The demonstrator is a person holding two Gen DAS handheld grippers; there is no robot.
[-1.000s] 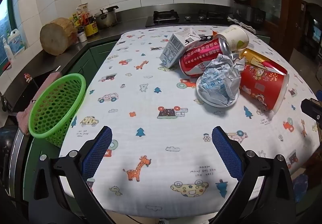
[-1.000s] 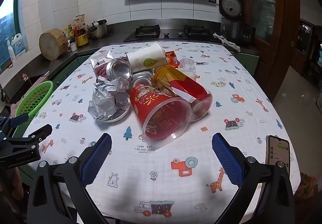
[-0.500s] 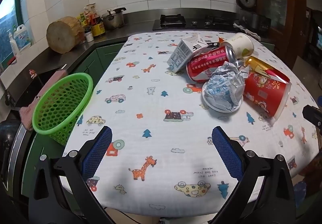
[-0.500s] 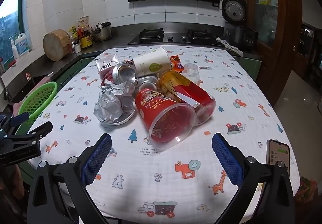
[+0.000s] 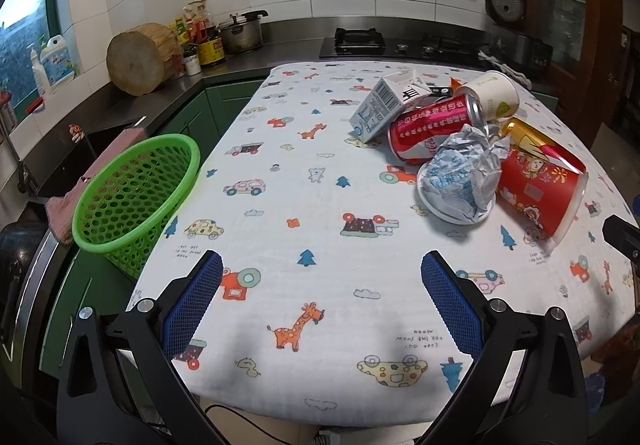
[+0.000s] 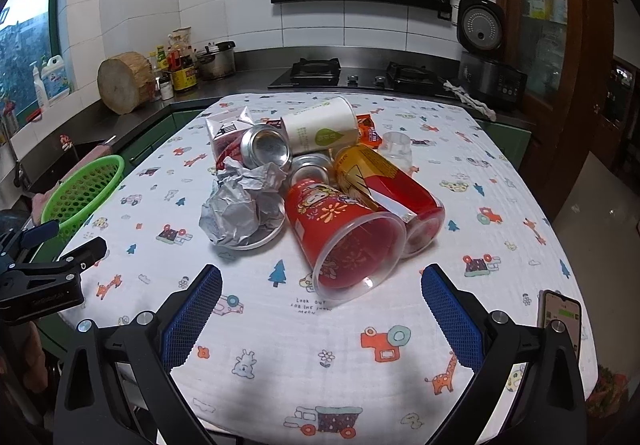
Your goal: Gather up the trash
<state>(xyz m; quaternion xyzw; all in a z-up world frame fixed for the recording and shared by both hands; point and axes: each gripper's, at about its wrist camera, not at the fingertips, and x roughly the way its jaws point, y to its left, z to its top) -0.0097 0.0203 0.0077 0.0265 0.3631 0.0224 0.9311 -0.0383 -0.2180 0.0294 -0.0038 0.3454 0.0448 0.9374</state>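
Trash pile (image 6: 320, 189) on table, rear items overlapped, both claws spread

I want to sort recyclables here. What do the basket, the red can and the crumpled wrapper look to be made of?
Basket: glossy green plastic, moulded with a grid of holes.
Red can: thin metal, probably aluminium; its bare silvery end shines, the side is printed red.
Wrapper: likely foil-lined plastic or paper; it is silvery on one face, printed blue on white on the other, and holds sharp creases.
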